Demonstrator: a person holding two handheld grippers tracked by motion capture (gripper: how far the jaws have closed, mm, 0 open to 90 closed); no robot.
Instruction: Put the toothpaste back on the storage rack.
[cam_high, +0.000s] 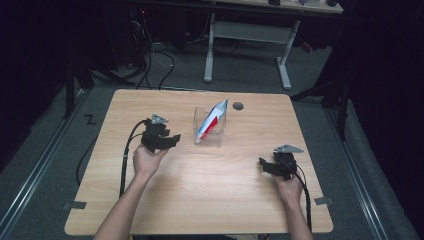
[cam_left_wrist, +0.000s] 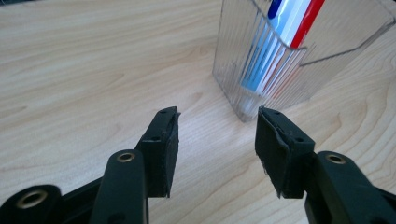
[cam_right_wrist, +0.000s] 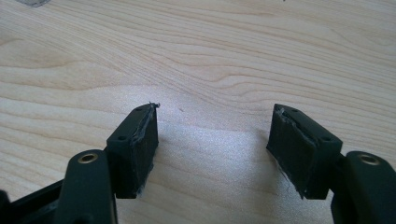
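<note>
A clear ribbed plastic box (cam_high: 208, 126) stands near the middle of the wooden table (cam_high: 200, 195), and a white, blue and red tube (cam_high: 212, 120) leans inside it. My left gripper (cam_high: 165, 140) is held just left of the box, open with nothing between its pads. Seen from the left gripper view, the box (cam_left_wrist: 280, 70) with the tube (cam_left_wrist: 280, 42) stands just beyond the left gripper (cam_left_wrist: 217, 140), a little to the right. My right gripper (cam_high: 270, 166) rests low at the table's right side, open over bare wood. Its fingers (cam_right_wrist: 135, 144) stand wide apart in the right gripper view.
A small dark round hole (cam_high: 238, 106) marks the table's far edge behind the box. Beyond the table, a white desk frame (cam_high: 247, 45) and loose cables (cam_high: 155, 60) lie on the grey floor. Metal rails run along both sides.
</note>
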